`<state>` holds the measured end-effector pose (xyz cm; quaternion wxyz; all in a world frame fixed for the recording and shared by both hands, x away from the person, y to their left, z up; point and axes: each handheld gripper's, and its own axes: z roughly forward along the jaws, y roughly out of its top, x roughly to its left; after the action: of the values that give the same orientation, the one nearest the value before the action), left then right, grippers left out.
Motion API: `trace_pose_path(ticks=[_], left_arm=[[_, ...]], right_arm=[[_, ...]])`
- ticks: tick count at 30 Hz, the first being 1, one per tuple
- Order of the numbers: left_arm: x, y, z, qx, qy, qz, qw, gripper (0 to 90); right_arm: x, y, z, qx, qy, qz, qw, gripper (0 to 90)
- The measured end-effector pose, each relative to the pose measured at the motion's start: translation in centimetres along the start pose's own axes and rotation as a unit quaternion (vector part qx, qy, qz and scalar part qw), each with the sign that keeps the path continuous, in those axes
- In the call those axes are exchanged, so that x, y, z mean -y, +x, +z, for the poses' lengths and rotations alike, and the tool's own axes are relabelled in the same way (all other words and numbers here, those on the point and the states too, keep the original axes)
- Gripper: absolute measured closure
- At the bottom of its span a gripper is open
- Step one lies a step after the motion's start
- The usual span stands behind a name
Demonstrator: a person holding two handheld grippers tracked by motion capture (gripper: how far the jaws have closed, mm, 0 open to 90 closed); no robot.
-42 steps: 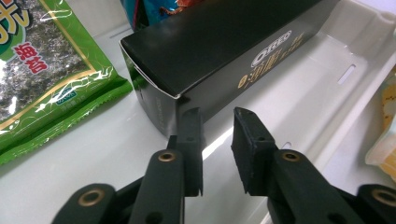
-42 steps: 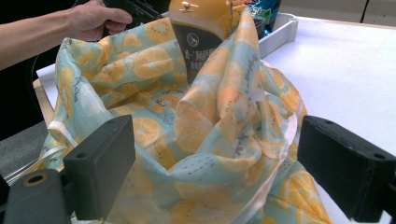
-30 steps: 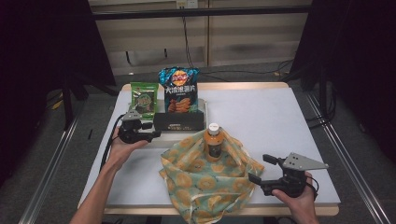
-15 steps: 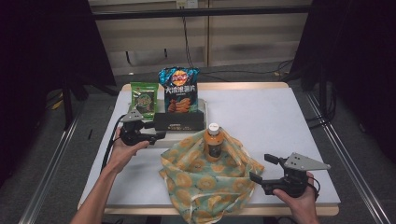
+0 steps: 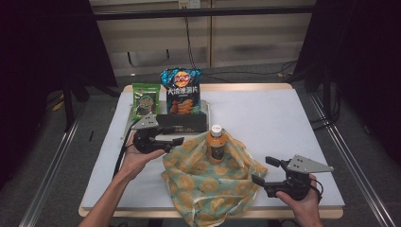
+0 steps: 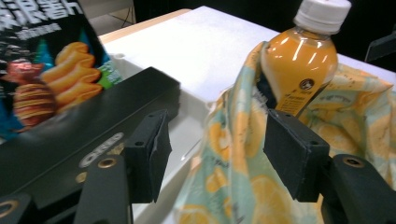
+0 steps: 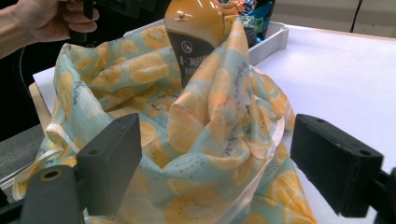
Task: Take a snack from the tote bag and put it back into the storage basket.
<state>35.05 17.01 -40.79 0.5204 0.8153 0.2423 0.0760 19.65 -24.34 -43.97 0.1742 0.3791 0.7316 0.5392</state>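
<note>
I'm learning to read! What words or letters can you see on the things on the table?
"OREO": silver letters on the black box, left gripper view.
Big white Chinese characters on the blue chip bag: blurred, I can't read them surely.
Round logo and small print on the orange drink bottle label: too small and blurred to read.
Green snack packet: writing too small to read.
Orange-slice cloth: faint script, not readable.
</note>
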Motion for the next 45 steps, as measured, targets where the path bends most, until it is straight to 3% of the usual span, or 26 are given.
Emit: trace_pose_path(ticks=[5, 14, 21, 28, 34, 40, 45], left_arm=[[-0.1, -1.1, 0.5, 0.003, -0.016, -0.016, 0.9997, 40.2], [-1.0, -4.2, 1.7, 0.027, -0.023, 0.002, 0.9994, 36.8], [-1.4, -5.7, 3.0, 0.032, -0.022, 0.000, 0.9992, 37.3], [-1.8, -6.0, 4.1, 0.023, -0.019, -0.005, 0.9996, 34.4], [-2.5, -6.6, 5.1, 0.029, -0.022, -0.007, 0.9993, 32.1], [-3.3, -7.4, 6.2, 0.023, -0.025, -0.007, 0.9994, 23.3], [-3.3, -6.8, 7.0, 0.009, -0.019, -0.015, 0.9997, 22.9]], right_arm=[[0.1, 0.0, -0.2, 0.004, -0.001, 0.000, 1.0000, 16.4], [0.1, 0.0, 0.0, 0.000, 0.006, -0.005, 1.0000, 16.4], [0.1, 0.0, 0.0, -0.001, 0.006, -0.003, 1.0000, 16.2], [0.1, 0.2, 0.2, -0.003, 0.009, -0.006, 0.9999, 16.4], [0.1, 0.0, 0.2, 0.000, 0.008, -0.006, 1.0000, 16.6], [0.1, 0.0, 0.2, -0.001, 0.008, -0.004, 1.0000, 16.4], [0.1, 0.1, 0.1, -0.001, 0.010, -0.005, 0.9999, 16.3]])
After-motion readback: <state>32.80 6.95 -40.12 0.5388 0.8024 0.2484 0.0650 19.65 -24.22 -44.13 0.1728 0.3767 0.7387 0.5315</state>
